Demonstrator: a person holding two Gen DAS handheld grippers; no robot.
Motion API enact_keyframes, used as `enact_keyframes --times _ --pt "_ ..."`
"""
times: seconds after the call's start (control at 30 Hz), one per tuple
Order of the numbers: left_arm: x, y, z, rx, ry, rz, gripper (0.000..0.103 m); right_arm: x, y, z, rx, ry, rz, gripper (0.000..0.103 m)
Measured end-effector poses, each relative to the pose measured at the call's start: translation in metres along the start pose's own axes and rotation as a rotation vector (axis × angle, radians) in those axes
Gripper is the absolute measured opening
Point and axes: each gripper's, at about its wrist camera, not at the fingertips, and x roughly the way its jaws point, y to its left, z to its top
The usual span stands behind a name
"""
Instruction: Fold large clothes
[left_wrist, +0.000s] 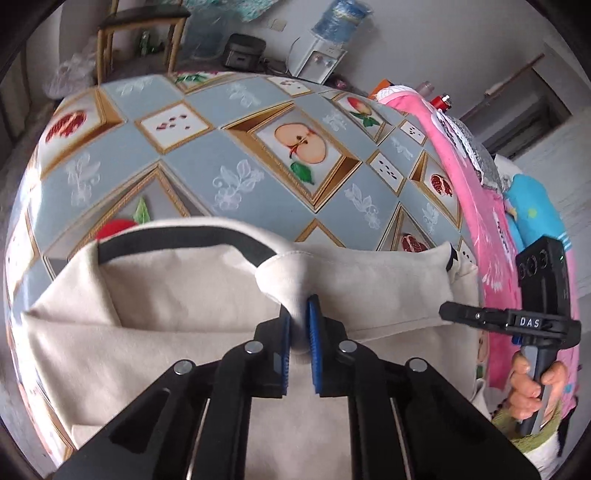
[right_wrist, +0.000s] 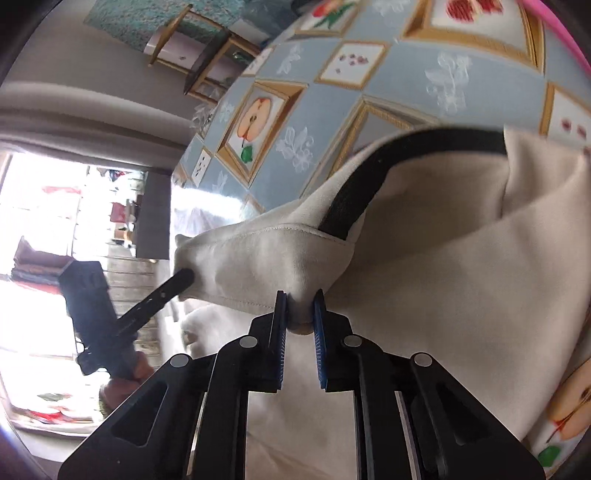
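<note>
Left wrist view: my left tool is clamped on a bunched fold of the cream garment, blue pads pinching the cloth from both sides. Garment lies spread on the tabletop, which has a blue-grey oilcloth w/ framed fruit prints. A black neckband curves along the garment's far edge. Right of the garment I see my right tool side-on, its tip at the garment's right corner, a hand on its grip. Beyond that, still right of the garment, a pile of pink clothes runs along the tabletop edge, w/ a turquoise item just past it. Far behind the garment: a wooden stool and a water dispenser.

Right wrist view: right tool also shut on a pinch of the cream garment, at the hem near the black neckband. Left of the garment, the left tool grips the other end of the same raised edge; cloth between the two hangs off the tabletop a bit. Picture is blurred.
</note>
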Motion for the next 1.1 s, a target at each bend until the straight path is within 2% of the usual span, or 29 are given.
enact_keyframes --times 0.1,0.2,0.3,0.4,0.5,0.53,0.57,0.67,0.77,0.8,0.83,0.87,0.93,1.0,1.07,1.1 --pt "0.008 -0.021 0.003 0.167 -0.057 0.132 0.008 0.005 0.016 0.008 -0.128 -0.058 -0.133 0.012" --pt "0.018 -0.034 0.001 0.305 -0.081 0.23 0.008 0.016 0.028 0.01 -0.265 -0.085 -0.257 0.012" --pt "0.025 -0.036 -0.005 0.369 -0.042 0.247 0.008 0.027 0.035 0.001 -0.421 -0.083 -0.356 0.012" --pt "0.027 -0.035 -0.017 0.424 -0.014 0.259 0.008 0.028 0.029 -0.014 -0.497 -0.055 -0.359 0.012" --pt "0.033 -0.037 -0.025 0.476 -0.023 0.275 0.008 0.027 0.023 -0.016 -0.482 -0.052 -0.33 0.015" --pt "0.035 -0.037 -0.026 0.48 -0.025 0.276 0.008 0.026 0.023 -0.015 -0.46 -0.052 -0.331 0.021" --pt "0.035 -0.036 -0.024 0.474 -0.024 0.27 0.008 0.027 0.025 -0.013 -0.436 -0.055 -0.341 0.033" --pt "0.034 -0.031 -0.022 0.445 -0.02 0.236 0.008 0.01 0.025 -0.013 -0.378 -0.093 -0.365 0.043" --pt "0.032 -0.029 -0.023 0.44 -0.022 0.217 0.008 -0.016 0.029 -0.019 -0.371 -0.197 -0.499 0.048" --pt "0.032 -0.029 -0.023 0.439 -0.022 0.216 0.008 -0.025 0.034 -0.023 -0.375 -0.248 -0.515 0.048" --pt "0.032 -0.029 -0.023 0.438 -0.023 0.215 0.008 -0.032 0.038 -0.024 -0.385 -0.289 -0.511 0.048" --pt "0.032 -0.029 -0.023 0.439 -0.023 0.216 0.008 -0.035 0.047 -0.027 -0.405 -0.321 -0.497 0.044" --pt "0.032 -0.03 -0.023 0.442 -0.023 0.219 0.008 -0.03 0.069 -0.032 -0.478 -0.344 -0.415 0.036" --pt "0.032 -0.031 -0.023 0.448 -0.024 0.222 0.008 -0.009 0.092 -0.034 -0.554 -0.313 -0.375 0.028" --pt "0.032 -0.03 -0.022 0.451 -0.026 0.221 0.008 0.017 0.106 -0.034 -0.613 -0.28 -0.373 0.017" --pt "0.032 -0.03 -0.023 0.452 -0.029 0.22 0.009 0.029 0.109 -0.032 -0.625 -0.262 -0.372 0.015"
